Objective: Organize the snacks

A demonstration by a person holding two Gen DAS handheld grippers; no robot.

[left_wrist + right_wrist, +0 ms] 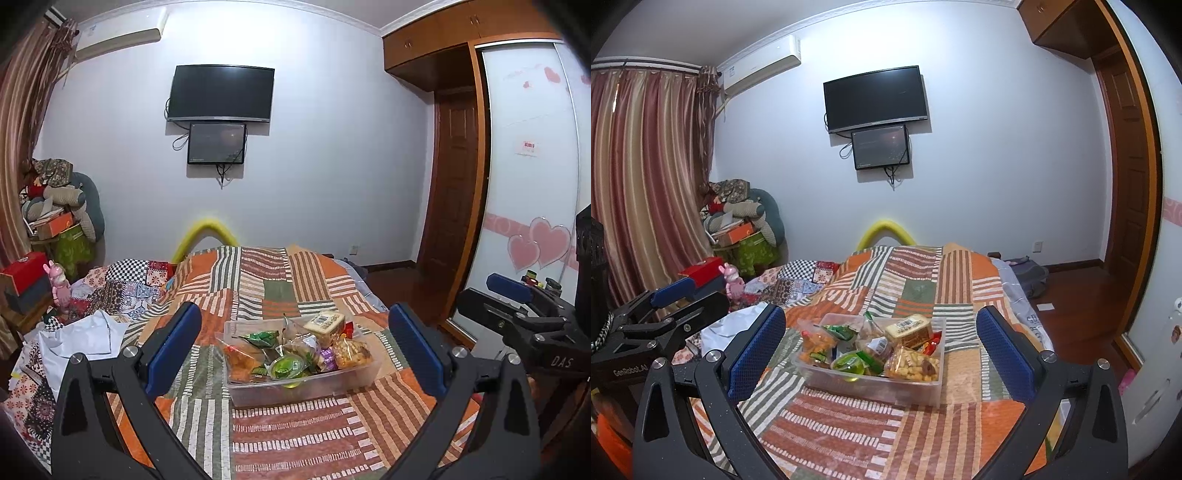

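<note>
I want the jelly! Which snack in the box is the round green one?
The green jelly cup at the front of the clear plastic box. It is round with a green lid; the other snacks are crinkly bags and wrapped blocks.

Legible markings: white "DAS" on the black body of the right gripper (517, 291), seen in the left wrist view; white "GenRobot.AI" (last chars. cut off) on the black body of the left gripper (679, 295), seen in the right wrist view. Barcode label on the tan boxed snack (325, 322) in the clear tub (295, 391): digits too small to read. Red-and-white sticker (529, 147) on the wardrobe door (532, 177): print illegible.
</note>
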